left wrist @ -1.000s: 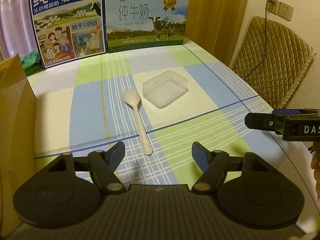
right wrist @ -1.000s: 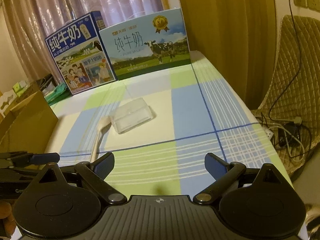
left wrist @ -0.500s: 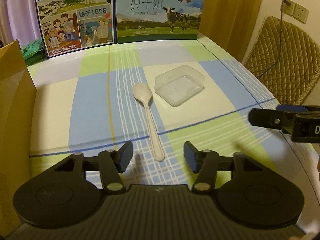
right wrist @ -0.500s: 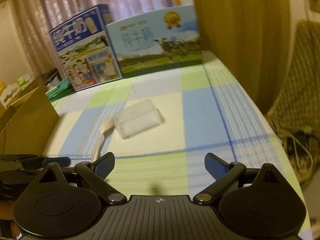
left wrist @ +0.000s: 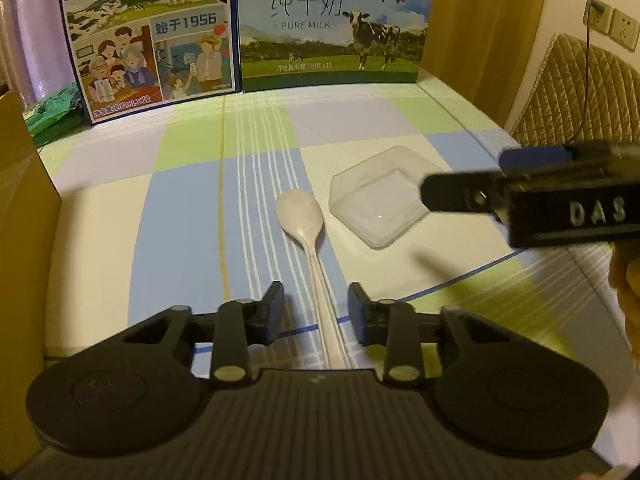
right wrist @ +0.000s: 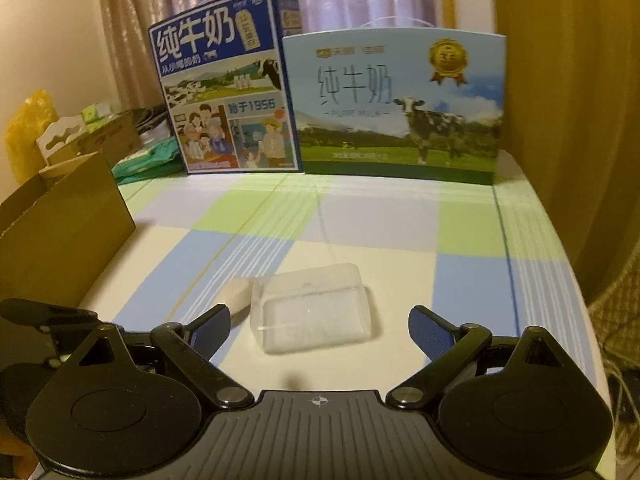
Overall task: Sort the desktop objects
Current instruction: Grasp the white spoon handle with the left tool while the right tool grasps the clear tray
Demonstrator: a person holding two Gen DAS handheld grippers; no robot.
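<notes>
A cream plastic spoon (left wrist: pixel 301 216) lies on the checked tablecloth, bowl away from me. Its handle runs back between the fingers of my left gripper (left wrist: pixel 318 312), which is open and straddles the handle without pinching it. Just right of the spoon stands a shallow clear plastic box (left wrist: pixel 376 200). My right gripper (right wrist: pixel 320 326) is open, with the clear box (right wrist: pixel 316 312) just ahead, between its wide-spread fingers. The spoon bowl (right wrist: pixel 238 294) peeks out left of the box. In the left wrist view the right gripper (left wrist: pixel 464 178) reaches in from the right over the box.
Two milk cartons, one dark blue (left wrist: pixel 148 40) and one light blue (left wrist: pixel 336 24), stand along the far edge. An open cardboard box (left wrist: pixel 20 240) borders the table on the left. A quilted chair (left wrist: pixel 580 92) and the table's right edge (right wrist: pixel 576 280) lie to the right.
My left gripper moved forward until the spoon handle lay between its fingers, and its fingers narrowed. My right gripper swung left and forward up to the clear box.
</notes>
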